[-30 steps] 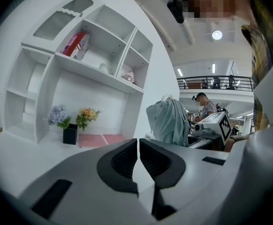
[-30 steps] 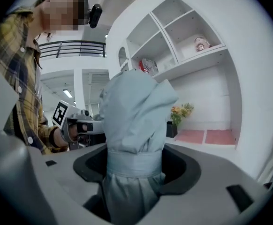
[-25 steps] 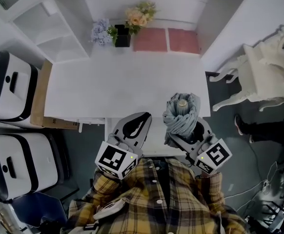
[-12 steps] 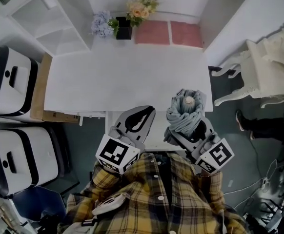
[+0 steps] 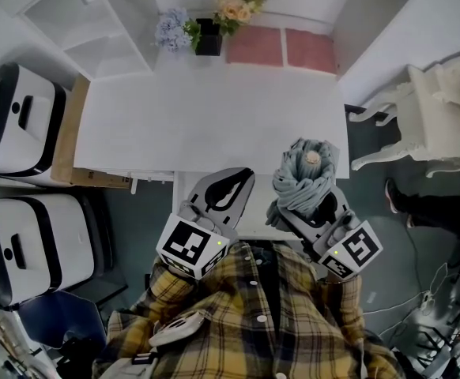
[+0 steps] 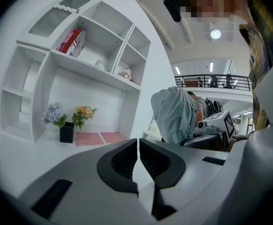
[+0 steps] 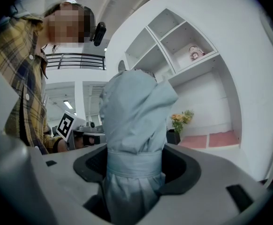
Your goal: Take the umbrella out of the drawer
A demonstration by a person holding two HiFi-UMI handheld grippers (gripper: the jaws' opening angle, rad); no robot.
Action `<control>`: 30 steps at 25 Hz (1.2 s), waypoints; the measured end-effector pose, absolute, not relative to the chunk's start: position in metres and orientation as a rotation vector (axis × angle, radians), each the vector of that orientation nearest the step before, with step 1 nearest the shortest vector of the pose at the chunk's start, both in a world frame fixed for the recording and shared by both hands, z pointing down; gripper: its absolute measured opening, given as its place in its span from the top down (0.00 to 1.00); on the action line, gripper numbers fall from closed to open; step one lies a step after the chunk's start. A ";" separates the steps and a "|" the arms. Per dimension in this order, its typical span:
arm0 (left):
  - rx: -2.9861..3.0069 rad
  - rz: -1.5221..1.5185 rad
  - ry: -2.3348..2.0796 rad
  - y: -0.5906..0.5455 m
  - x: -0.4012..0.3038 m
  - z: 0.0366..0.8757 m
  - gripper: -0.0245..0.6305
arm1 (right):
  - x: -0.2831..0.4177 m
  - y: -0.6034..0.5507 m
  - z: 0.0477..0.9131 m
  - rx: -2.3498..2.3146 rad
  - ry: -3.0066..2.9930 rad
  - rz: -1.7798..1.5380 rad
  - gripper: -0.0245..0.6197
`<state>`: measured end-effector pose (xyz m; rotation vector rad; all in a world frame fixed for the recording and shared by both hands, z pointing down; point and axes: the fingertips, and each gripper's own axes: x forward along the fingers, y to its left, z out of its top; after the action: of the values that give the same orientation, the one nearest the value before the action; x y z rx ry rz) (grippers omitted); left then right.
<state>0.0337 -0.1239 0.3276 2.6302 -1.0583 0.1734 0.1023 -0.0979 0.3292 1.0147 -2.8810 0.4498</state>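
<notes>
My right claw point(image 7: 135, 168) grips the folded grey umbrella point(image 7: 134, 108) upright over the table's point(image 5: 206, 125) near right edge, my left claw point(image 6: 139, 154) closed and empty.

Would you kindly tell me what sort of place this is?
Probably a mock home corner staged inside a large hall: a white desk with a shelf unit and flowers in a black vase, yet a balcony railing and a ceiling lamp show behind.

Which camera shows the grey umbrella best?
The right gripper view: the umbrella fills it, clamped in the right gripper. Head view shows it end-on from above; left gripper view, only part of its side.
</notes>
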 end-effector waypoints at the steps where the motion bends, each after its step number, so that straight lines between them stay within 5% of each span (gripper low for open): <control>1: 2.630 0.174 -1.058 -0.123 0.034 0.328 0.91 | 0.102 -0.098 0.329 1.015 -2.883 0.454 0.48; 30: 2.623 0.187 -1.045 -0.122 0.037 0.329 0.91 | 0.099 -0.100 0.329 0.975 -2.890 0.476 0.48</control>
<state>0.0368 -0.1224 0.3288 2.6231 -1.0446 0.1867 0.0994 -0.1000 0.3292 0.9751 -2.8902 0.4755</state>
